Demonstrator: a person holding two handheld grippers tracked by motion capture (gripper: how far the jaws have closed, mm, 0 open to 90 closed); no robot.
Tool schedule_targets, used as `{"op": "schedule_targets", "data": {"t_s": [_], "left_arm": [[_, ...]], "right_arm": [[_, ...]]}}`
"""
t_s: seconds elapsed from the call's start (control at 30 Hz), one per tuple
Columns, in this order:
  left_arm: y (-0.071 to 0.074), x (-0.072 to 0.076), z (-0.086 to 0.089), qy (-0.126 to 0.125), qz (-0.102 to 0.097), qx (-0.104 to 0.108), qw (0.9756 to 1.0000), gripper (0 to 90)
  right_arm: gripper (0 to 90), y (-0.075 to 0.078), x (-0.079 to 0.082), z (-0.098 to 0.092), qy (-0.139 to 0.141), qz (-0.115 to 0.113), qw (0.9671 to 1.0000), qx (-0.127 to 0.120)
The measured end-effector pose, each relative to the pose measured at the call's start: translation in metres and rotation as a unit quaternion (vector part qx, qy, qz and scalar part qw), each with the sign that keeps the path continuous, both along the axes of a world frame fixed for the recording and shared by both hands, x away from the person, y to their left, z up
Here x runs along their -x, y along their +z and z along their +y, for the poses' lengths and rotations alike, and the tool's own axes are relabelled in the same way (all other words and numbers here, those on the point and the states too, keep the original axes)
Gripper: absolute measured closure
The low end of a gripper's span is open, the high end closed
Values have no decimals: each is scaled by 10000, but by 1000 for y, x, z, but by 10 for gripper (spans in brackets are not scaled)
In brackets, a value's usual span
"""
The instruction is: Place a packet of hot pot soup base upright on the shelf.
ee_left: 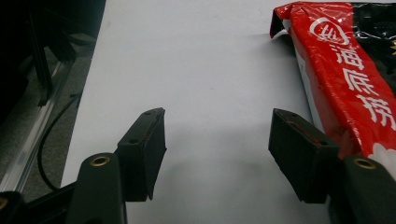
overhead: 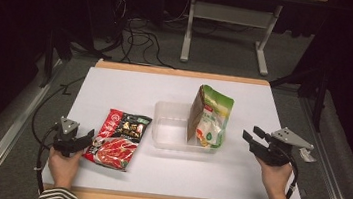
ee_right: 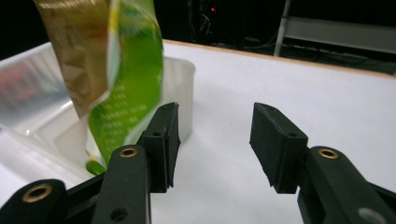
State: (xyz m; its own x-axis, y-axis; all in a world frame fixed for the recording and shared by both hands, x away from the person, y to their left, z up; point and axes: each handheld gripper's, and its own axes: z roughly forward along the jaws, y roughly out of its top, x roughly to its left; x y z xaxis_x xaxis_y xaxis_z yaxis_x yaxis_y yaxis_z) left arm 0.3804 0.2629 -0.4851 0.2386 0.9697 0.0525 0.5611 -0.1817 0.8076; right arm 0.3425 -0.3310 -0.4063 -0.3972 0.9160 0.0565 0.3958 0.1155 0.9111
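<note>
A white table top (overhead: 115,85) with pale wooden edges carries a clear plastic rectangular tub (overhead: 168,129) at its middle. A green and white snack pouch (overhead: 210,116) stands upright in the tub's right end, leaning on its wall. A red and black glossy sauce packet (overhead: 118,139) lies flat near the table's front left corner. Behind the table the room is dark, with cables on a grey floor and a white frame.

The right gripper (overhead: 250,136) hovers near the right edge, jaws wide apart with nothing between them, close beside the tub and pouch. The left gripper (overhead: 91,135) rests by the front left corner, jaws wide and holding nothing, one jaw just beside the packet's edge.
</note>
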Motion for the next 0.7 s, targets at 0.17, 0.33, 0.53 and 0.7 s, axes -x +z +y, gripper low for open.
{"op": "schedule_targets", "data": {"t_s": [0.17, 0.33, 0.53, 0.7], "left_arm": [[1, 1, 3, -55, -32, 133, 9999, 383], [1, 2, 4, -70, -124, 191, 9997, 393], [2, 3, 9, -9, -172, 448, 9988, 408], [2, 3, 10, -16, -170, 551, 9983, 423]], "right_arm": [[526, -16, 2, -9, -225, 75, 9997, -50], [532, -31, 4, -17, -383, 14, 9992, -73], [525, -45, 0, -21, -467, 275, 9985, -41], [499, -50, -3, -22, -471, 346, 9983, -41]]}}
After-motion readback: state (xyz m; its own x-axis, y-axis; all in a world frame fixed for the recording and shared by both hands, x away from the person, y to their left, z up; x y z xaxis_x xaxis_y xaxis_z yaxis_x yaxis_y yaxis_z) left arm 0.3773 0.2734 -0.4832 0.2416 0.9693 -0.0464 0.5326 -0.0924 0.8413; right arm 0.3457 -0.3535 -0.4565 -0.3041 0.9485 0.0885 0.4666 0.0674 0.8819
